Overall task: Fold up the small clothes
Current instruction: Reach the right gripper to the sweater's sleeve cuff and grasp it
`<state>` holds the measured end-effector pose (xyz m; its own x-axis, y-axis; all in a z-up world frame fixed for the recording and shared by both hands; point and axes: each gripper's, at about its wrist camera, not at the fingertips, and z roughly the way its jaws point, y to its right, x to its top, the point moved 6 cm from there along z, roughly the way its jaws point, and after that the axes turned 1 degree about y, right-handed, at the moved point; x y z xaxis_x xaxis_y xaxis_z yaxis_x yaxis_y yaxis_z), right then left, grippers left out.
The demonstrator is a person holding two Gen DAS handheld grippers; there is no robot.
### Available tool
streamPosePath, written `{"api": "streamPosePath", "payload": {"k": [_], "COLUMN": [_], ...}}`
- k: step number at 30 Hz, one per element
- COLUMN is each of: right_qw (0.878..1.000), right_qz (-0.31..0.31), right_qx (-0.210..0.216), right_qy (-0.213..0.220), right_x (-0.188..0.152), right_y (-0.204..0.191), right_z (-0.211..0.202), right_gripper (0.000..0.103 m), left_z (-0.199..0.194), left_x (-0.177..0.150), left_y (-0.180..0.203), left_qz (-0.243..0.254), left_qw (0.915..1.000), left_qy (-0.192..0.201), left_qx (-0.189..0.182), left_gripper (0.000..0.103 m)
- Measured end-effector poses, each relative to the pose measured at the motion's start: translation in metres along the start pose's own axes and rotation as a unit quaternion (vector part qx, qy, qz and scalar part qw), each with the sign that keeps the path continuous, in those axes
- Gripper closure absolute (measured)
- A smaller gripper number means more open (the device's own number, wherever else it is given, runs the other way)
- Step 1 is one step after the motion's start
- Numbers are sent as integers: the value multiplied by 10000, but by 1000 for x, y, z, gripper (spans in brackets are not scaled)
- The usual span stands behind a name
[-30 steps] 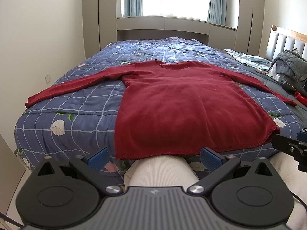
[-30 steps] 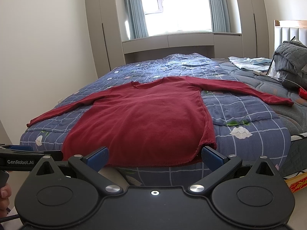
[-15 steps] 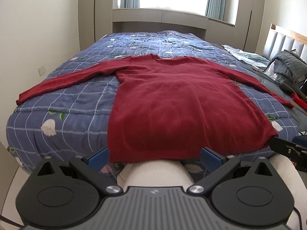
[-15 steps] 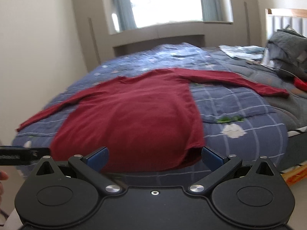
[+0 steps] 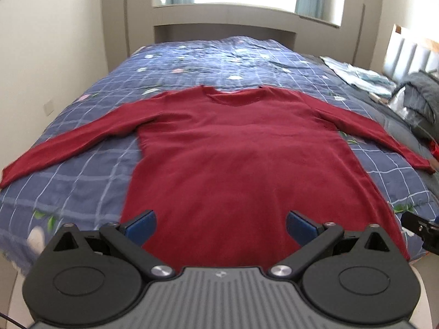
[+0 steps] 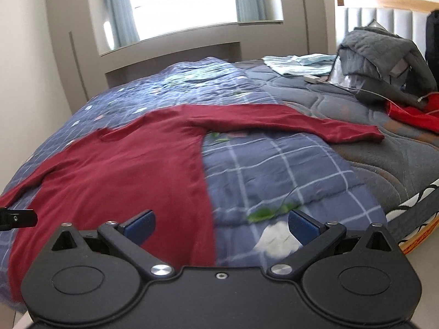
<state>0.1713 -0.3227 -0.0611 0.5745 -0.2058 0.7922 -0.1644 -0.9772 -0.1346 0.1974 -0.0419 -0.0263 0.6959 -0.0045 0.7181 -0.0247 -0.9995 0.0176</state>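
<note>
A dark red long-sleeved sweater lies flat, front up, on the blue checked quilt, both sleeves spread out, collar at the far end. My left gripper is open and empty, above the hem's middle. My right gripper is open and empty, above the sweater's right side edge near the hem. The right sleeve stretches off to the right. The hem itself is hidden behind both gripper bodies.
A grey jacket, a red cloth, a light blue garment and a cable lie at the right by the headboard. A wall stands close on the left. The window ledge is beyond the bed.
Both grippers have moved forward and up over the bed's near edge, so the sweater looms larger. The right gripper has turned rightward. Both stay open.
</note>
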Motion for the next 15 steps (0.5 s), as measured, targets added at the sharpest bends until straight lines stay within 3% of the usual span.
{"api": "streamPosePath", "payload": {"k": [7,12,15], "right_qw": [9990,9972,9960], "right_qz": [363,547,623], "right_qx": [-239,-378,-432], "right_qy": [64,350,478], "right_x": [22,38,49], "right_y": [43,82,112], "right_z": [54,83,98], "right_gripper": [0,0,0], "left_z": [53,95,124], "left_x": [49,83,100], "left_y": [46,91,118], "left_qz": [299,586,772], "left_qw": [9995,9971,9958], "left_qy": [-22,98,173], "left_qx": [-106,-483,-458], "left_gripper": [0,0,0]}}
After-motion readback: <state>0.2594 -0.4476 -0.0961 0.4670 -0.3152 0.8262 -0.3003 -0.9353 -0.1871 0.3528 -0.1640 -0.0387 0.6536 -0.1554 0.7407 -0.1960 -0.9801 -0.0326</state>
